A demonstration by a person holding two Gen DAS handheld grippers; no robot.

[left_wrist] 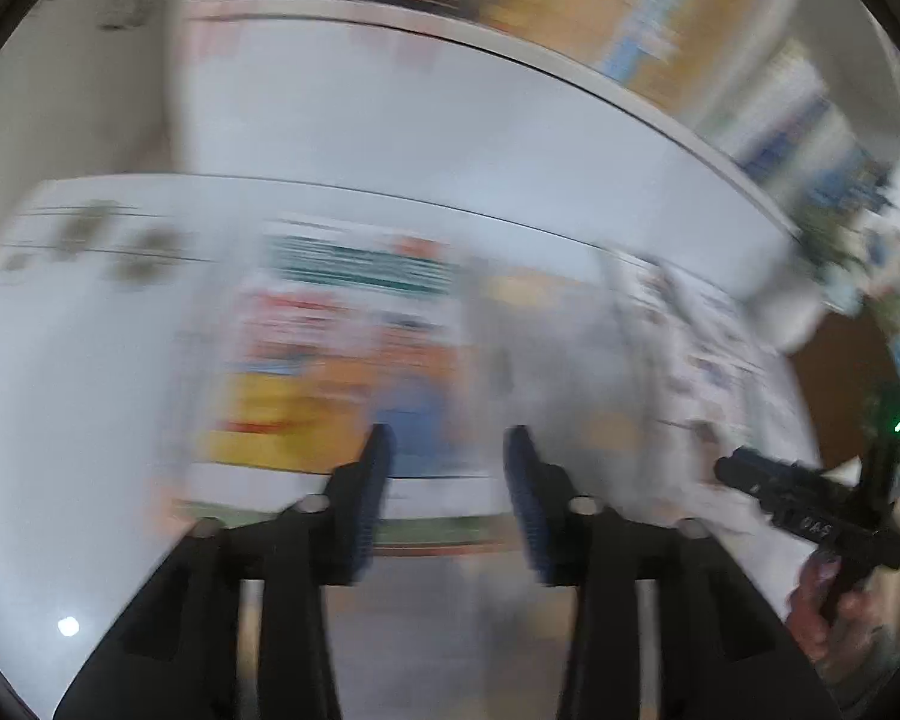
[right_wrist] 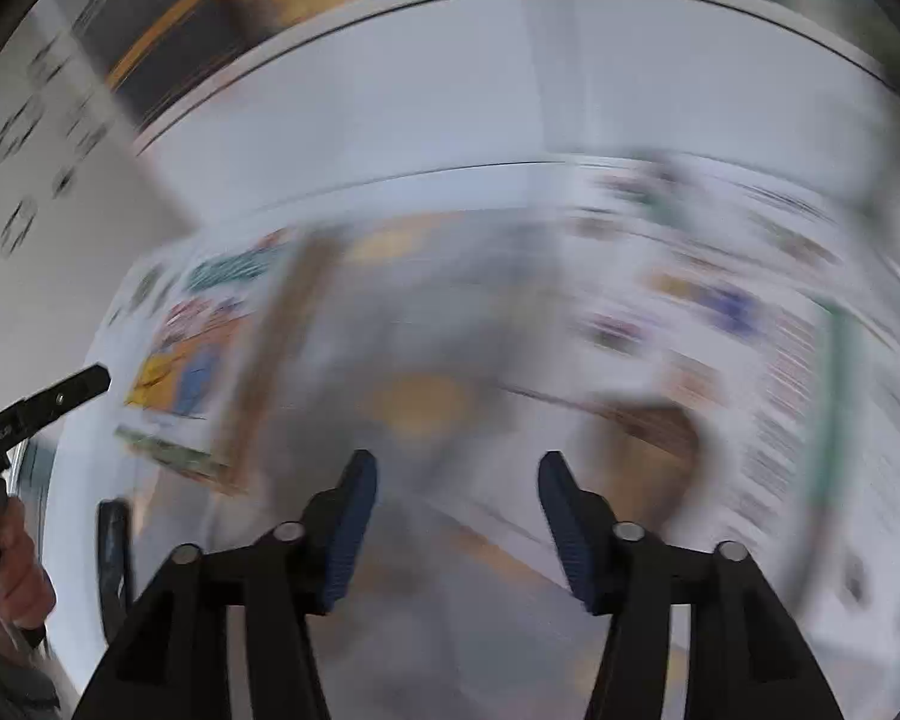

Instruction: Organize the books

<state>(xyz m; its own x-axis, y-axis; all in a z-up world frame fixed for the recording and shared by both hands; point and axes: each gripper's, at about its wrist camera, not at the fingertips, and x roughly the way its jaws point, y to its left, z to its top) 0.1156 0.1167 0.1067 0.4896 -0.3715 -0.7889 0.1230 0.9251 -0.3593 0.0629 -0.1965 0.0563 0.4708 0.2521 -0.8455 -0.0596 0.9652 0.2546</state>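
1. Left gripper (left_wrist: 450, 462): jaws are spread, nothing between them.
2. Right gripper (right_wrist: 457, 492): jaws are spread, nothing gripped.
3. Books (left_wrist: 330, 354) are seen flat on the white table (left_wrist: 78, 408), at 12 o'clock of both grippers; detail is blurred.
4. Bare table is noted at 9 o'clock, its far edge at 12.

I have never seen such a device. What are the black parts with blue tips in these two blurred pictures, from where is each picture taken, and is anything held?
No robot is here: a person holds a two-finger gripper in each hand, with a camera on each gripper looking along its fingers. One picture looks along the left gripper, the other along the right gripper. The blue tips are their gripping pads. Both stand open with nothing between them. Below lies a white surface with a colourful book and open printed pages; blur hides the details. At the left picture's edge, a hand holds the other gripper.
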